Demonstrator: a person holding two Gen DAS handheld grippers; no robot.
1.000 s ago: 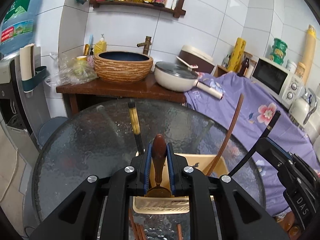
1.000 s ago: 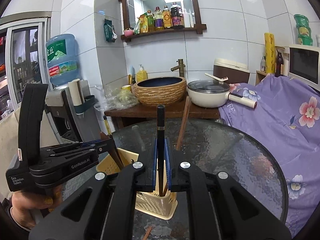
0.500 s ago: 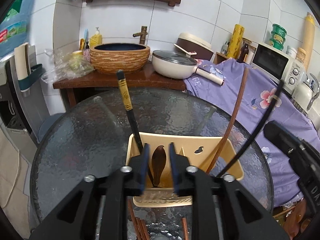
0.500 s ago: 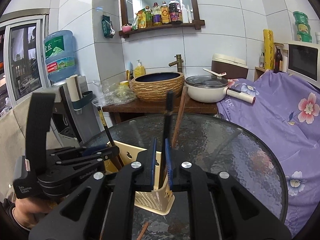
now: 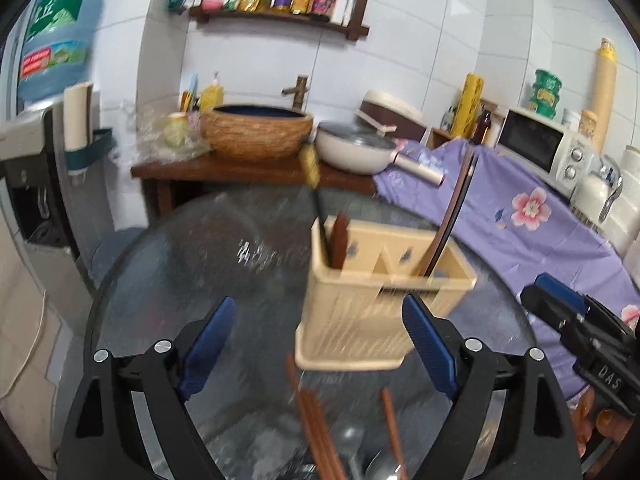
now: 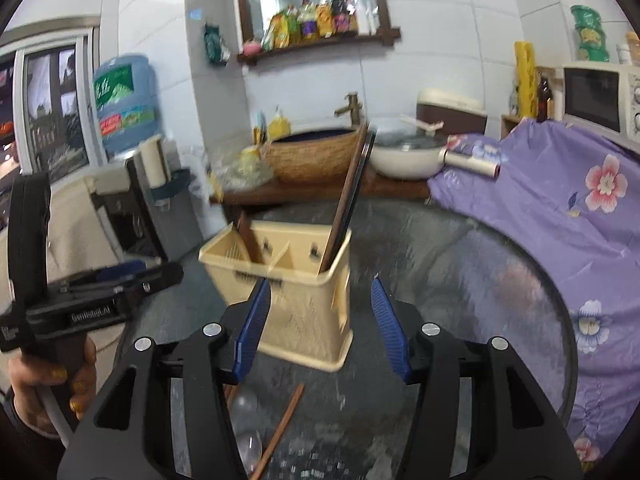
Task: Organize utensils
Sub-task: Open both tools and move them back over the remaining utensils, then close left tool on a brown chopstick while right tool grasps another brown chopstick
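A beige two-compartment utensil holder (image 5: 384, 300) (image 6: 292, 280) stands on the round glass table (image 5: 180, 264). Its left compartment holds a wooden spoon (image 5: 340, 240) and a black chopstick with a yellow end (image 5: 312, 176). Its right compartment holds a brown chopstick (image 5: 452, 208) and a black chopstick (image 6: 356, 196). My left gripper (image 5: 320, 348) is open and empty in front of the holder. My right gripper (image 6: 322, 328) is open and empty, close before the holder. Brown chopsticks (image 5: 316, 420) (image 6: 280, 428) and metal spoons (image 6: 244, 420) lie on the table near me.
A wooden side table (image 5: 240, 168) with a woven basin (image 5: 256, 132) and a white pan (image 5: 356, 152) stands behind. A purple flowered cloth (image 5: 520, 208) covers the counter at right, with a microwave (image 5: 540, 140). A water dispenser (image 5: 40, 140) stands at left.
Both grippers have opened, let go of the spoon and the black chopstick in the holder, and pulled back and down toward the table's near side.
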